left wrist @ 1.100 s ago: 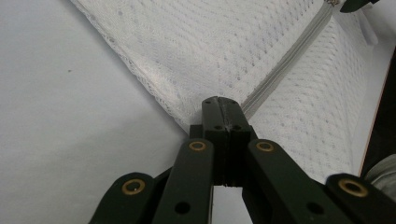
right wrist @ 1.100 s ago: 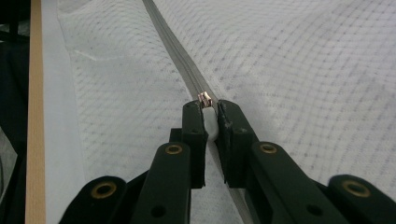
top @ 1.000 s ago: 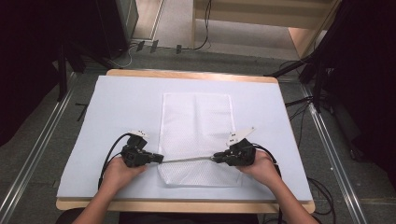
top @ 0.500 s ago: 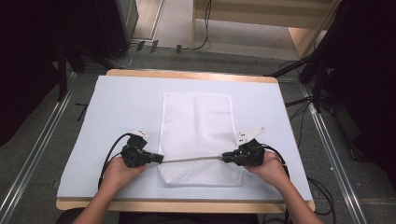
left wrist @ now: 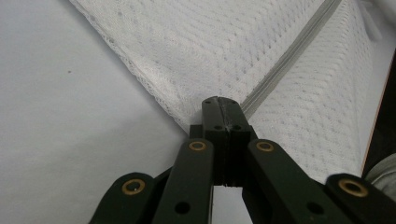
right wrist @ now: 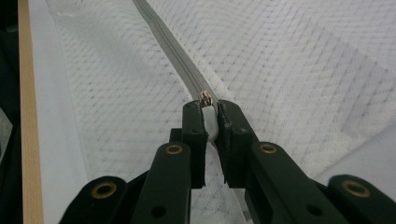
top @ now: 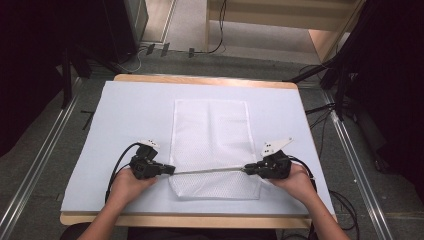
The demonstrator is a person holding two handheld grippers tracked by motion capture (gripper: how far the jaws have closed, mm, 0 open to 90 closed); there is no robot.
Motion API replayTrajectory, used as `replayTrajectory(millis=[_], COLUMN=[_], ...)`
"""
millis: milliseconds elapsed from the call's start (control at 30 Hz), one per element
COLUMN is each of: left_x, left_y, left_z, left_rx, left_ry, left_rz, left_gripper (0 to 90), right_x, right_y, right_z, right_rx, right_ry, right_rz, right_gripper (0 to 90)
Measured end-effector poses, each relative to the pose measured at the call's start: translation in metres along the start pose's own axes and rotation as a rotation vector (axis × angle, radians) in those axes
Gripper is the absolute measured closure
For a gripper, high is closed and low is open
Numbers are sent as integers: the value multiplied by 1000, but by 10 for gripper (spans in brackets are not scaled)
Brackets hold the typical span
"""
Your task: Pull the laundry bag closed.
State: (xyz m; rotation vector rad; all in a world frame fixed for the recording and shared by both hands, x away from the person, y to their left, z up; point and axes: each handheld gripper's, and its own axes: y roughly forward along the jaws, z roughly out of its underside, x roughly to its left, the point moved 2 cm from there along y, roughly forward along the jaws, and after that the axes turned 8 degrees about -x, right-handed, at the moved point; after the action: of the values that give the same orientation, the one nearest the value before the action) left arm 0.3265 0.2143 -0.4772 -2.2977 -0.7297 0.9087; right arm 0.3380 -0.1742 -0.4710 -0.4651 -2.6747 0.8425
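- Pale blue cloth covers the wooden counter (top: 200,80), and everything in play lies on it.
- White mesh bag (top: 212,130): it lies flat in the middle of the counter, long side running away from the person, its near end between the two hands. It looks thin, limp and very light, so it will likely bunch and drag along unless one end is pinned.
- Grey zipper (top: 207,171): it runs straight across the bag near the front edge and is stretched taut between the two tongs. It is the one firm line in soft fabric, so the ends of this strip look like the sensible places to grip.
- Left tongs (left wrist: 222,103): closed tight on the bag's left corner, right where the zipper ends, serving as the anchor. A pinch on the tape end should hold better than one on open mesh, which could stretch or tear.
- Right tongs (right wrist: 211,106): clamped on the small white zipper pull (right wrist: 210,125) at the right side of the bag, with the metal slider (right wrist: 206,98) just past the tips. Whether the teeth behind it are open or joined I cannot quite tell.
- The pull is small and smooth, so it may slip; a steady draw along the zipper's line seems safest.
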Motion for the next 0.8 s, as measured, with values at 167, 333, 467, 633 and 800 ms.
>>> replayTrajectory(millis=[167,333,467,633,800], left_x=[0,0,0,0,0], left_y=[0,0,0,0,0], left_z=[0,0,0,0,0], left_rx=[0,-1,-1,-2,-2], left_ry=[0,1,0,-1,0], left_rz=[0,1,1,1,2], left_gripper=[900,900,900,900,900], right_x=[-2,-5,-8,-9,-11], right_y=[-5,-11,-16,-20,-26], right_z=[5,10,14,18,23], right_rx=[7,8,7,9,2], right_ry=[3,17,21,22,33], right_rz=[12,20,34,33,41], right_gripper=[841,841,842,843,845])
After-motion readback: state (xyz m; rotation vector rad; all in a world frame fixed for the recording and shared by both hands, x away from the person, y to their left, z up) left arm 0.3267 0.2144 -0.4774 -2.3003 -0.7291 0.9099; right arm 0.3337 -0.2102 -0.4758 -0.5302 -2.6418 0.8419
